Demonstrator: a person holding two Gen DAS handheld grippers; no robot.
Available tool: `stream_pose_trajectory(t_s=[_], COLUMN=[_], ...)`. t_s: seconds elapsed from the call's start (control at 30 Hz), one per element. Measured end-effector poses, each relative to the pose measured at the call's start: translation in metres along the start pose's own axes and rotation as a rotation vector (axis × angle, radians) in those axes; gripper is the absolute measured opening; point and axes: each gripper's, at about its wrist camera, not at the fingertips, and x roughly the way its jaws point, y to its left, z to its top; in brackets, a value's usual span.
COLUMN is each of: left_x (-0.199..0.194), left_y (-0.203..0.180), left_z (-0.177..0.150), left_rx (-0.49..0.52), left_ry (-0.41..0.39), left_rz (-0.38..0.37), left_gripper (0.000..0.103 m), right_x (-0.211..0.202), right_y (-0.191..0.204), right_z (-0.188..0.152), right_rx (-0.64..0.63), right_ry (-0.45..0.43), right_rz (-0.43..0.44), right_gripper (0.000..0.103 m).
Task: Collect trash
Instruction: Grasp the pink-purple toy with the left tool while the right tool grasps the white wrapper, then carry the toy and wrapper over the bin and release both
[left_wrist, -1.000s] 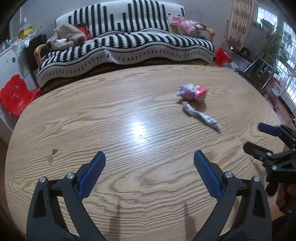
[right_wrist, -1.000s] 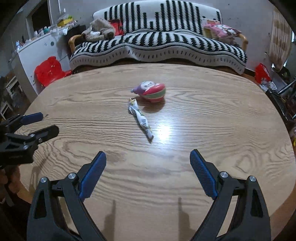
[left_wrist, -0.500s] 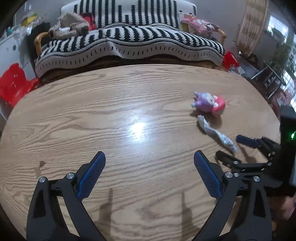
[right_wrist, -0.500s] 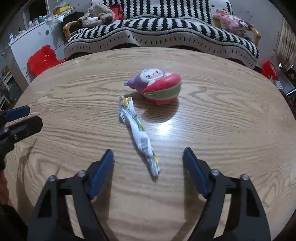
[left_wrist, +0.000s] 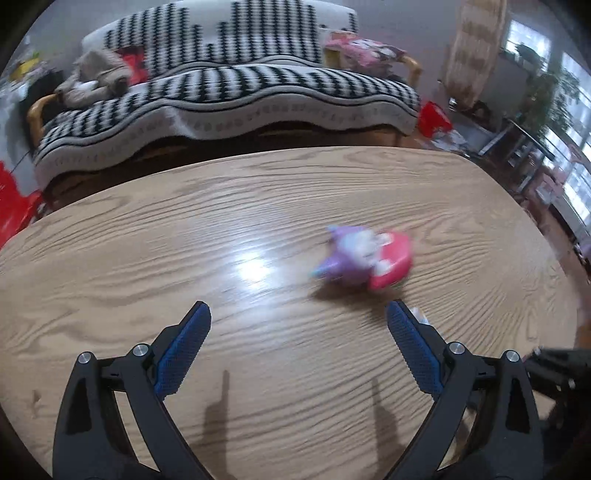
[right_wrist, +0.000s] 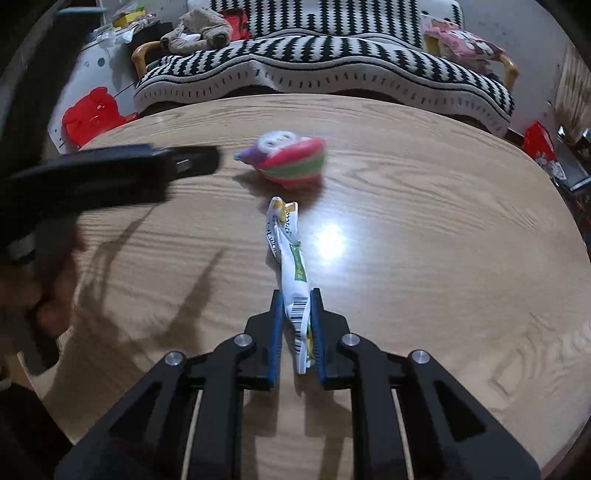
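A long white snack wrapper (right_wrist: 290, 254) with green print and a barcode lies on the wooden table (right_wrist: 424, 229). My right gripper (right_wrist: 297, 297) is shut on its near end. My left gripper (left_wrist: 297, 321) is open and empty above the table; it shows blurred at the left of the right wrist view (right_wrist: 192, 160). In the left wrist view only a scrap of the wrapper (left_wrist: 419, 315) peeks out behind the right finger.
A purple, pink and green plush toy (right_wrist: 286, 160) lies just beyond the wrapper; it also shows in the left wrist view (left_wrist: 364, 260). A striped sofa (right_wrist: 325, 59) stands behind the table. A red plastic chair (right_wrist: 94, 112) is at the far left.
My right gripper moved forward and closed on the wrapper's near end. My left gripper moved right, toward the toy, and stays open.
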Motion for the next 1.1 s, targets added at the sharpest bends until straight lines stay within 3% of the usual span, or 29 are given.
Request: stream_pose_trajectory(t_s=[0.27,0.47,0.5,0.53,0.57,0.8,1.0,1.1], left_x=[0.041,0.065,0.067,0.069,0.069,0.046,-0.008,-0.037], left_y=[-0.046,-0.048,-0.05,-0.053,-0.055,-0.08,-0.089,-0.084], left_z=[0.024,0.028,0.028,0.027,0.026,0.021,0.003,-0.008], left_rx=[0.073,0.003,-0.002,-0.001,-0.002,0.064,0.129,0.102], left_ry=[0.025,0.054,0.05,0.05,0.055,0.043,0.001,-0.006], left_rz=[-0.005,-0.027,-0.032,-0.032,-0.032,-0.029,-0.027,-0.047], left_gripper=[0.093,0.092,0.09,0.075,0.072,0.063,0.063,0.063], right_x=[-0.017,-0.031,-0.034,-0.037,-0.04,-0.065,-0.087,-0.102], right_y=[-0.034,-0.05,-0.049,-0.05,-0.05,-0.061,-0.063,-0.06], right_z=[-0.029,-0.037,-0.036,-0.037,-0.039,-0.049,-0.059,-0.066], right_rx=[0.051,0.083,0.086,0.087,0.088,0.132,0.166,0.159], right_ry=[0.029,0.012,0.008,0.004,0.002,-0.025,-0.045,-0.062], right_rz=[0.002,0.001,0.001,-0.001,-0.003,-0.025,-0.057,-0.074], right_gripper=[0.015,0.015,0.015,0.015,0.015,0.015,0.015,0.015])
